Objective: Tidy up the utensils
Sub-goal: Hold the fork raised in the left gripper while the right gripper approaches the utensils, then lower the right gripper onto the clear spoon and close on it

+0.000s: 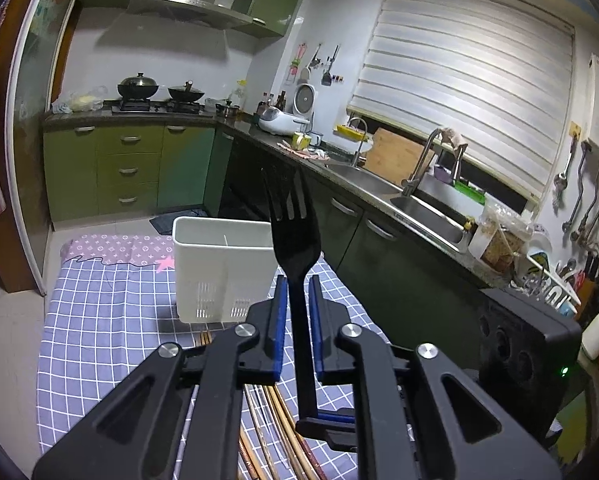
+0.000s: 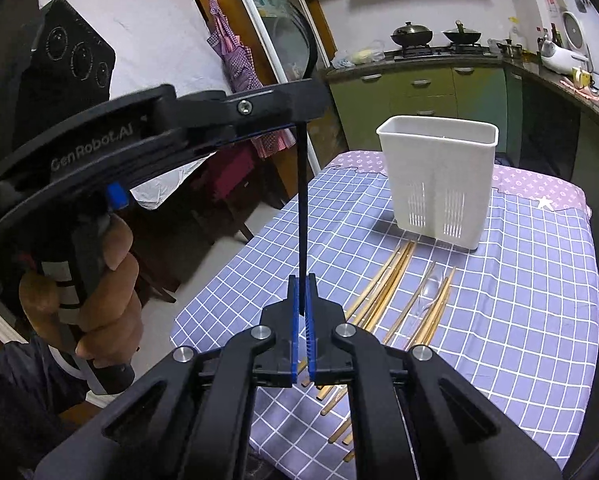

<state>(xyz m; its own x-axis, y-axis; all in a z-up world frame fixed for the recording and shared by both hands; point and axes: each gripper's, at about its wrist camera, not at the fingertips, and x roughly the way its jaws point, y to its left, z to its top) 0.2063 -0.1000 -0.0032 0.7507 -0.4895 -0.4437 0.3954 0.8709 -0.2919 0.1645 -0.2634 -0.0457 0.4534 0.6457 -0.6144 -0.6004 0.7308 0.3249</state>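
Left wrist view: one black fork (image 1: 295, 232), tines up and flat face to the camera, pinched at the handle between the two blue pads of the left claw (image 1: 298, 312). Hangs in the air over the near half of the table (image 1: 107, 320), touching nothing on it. Lower down the same handle, pinched a second time at its end by the tips of the other claw.

Right wrist view: right claw (image 2: 302, 300) pressed together on the thin edge of the fork's lower handle end; fork seen edge-on as a slim dark line rising straight up to the left claw, held side-on above. One hand (image 2: 99, 280) wrapped around the left tool's grip, at the left side.

On the table, under one blue checked cloth: one white utensil holder (image 2: 439, 168), upright near the far edge, split by one divider into two compartments, slotted low on its front wall. Nothing seen inside it from either view.

Between the holder and the near edge: bamboo chopsticks (image 2: 391, 280) lying flat in two loose bundles, roughly eight in all, exact count unclear where they overlap. One clear plastic spoon (image 2: 429, 290) lying among the right-hand bundle, touching it.
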